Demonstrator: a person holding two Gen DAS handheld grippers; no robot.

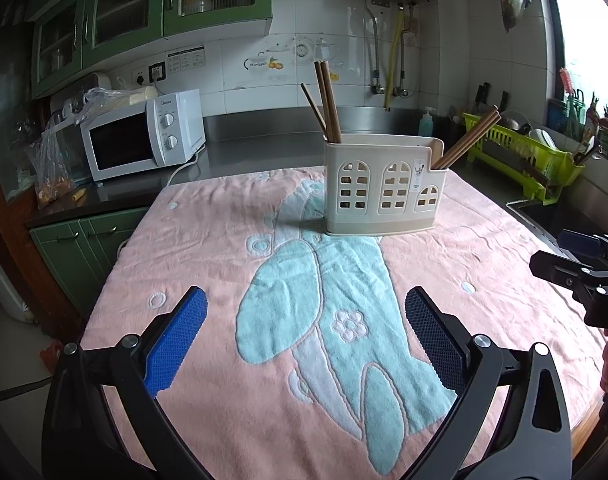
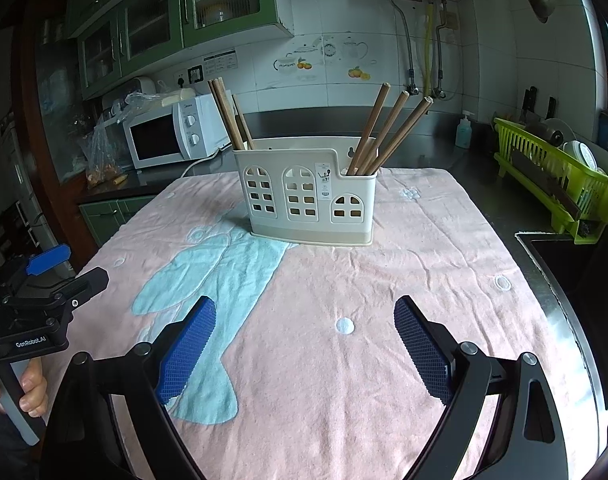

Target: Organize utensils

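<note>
A cream utensil holder (image 1: 383, 188) with arched cut-outs stands upright on the pink towel (image 1: 192, 248), also in the right wrist view (image 2: 307, 196). Brown wooden chopsticks (image 1: 325, 100) lean in its left compartment, also in the right wrist view (image 2: 226, 114). More chopsticks (image 1: 469, 136) lean in its right compartment, also seen from the right wrist (image 2: 391, 128). My left gripper (image 1: 305, 300) is open and empty, low over the towel, well short of the holder. My right gripper (image 2: 305, 308) is open and empty, likewise near the towel's front.
A white microwave (image 1: 144, 136) sits on the dark counter at back left. A green dish rack (image 1: 523, 156) and a sink (image 2: 563, 256) lie to the right. The left gripper's body (image 2: 40, 304) shows at the right wrist view's left edge.
</note>
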